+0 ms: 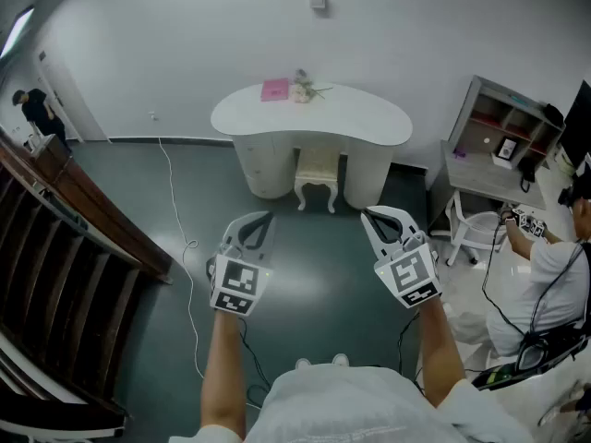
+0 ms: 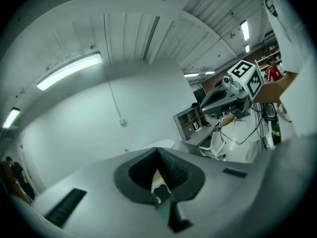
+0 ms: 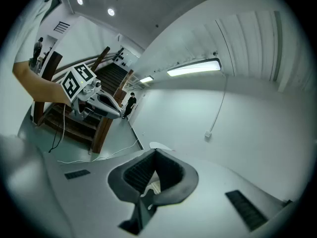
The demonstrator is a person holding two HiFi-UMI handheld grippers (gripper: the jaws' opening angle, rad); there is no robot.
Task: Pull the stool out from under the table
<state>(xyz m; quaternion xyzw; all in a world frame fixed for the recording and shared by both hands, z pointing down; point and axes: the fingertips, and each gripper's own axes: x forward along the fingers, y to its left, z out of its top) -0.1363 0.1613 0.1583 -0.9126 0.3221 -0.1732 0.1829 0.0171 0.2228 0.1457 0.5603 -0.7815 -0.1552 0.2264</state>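
Observation:
A cream stool (image 1: 317, 177) with curved legs stands tucked between the two pedestals of the white kidney-shaped table (image 1: 369, 123) at the far wall. Both grippers hang in the air over the dark floor, well short of the stool and pointing toward it. My left gripper (image 1: 268, 216) is shut with nothing in it, and so is my right gripper (image 1: 367, 212). In the left gripper view the jaws (image 2: 157, 150) meet at a point, and the right gripper (image 2: 233, 90) shows beside them. The right gripper view shows its closed jaws (image 3: 156, 151) and the left gripper (image 3: 91, 95).
A pink book (image 1: 275, 89) and a small flower bunch (image 1: 303, 89) lie on the table. A white cable (image 1: 175, 201) runs across the floor at left, beside a wooden stair railing (image 1: 74, 220). At right stand a grey shelf desk (image 1: 499, 146), a white chair (image 1: 471, 229) and a seated person (image 1: 554, 275).

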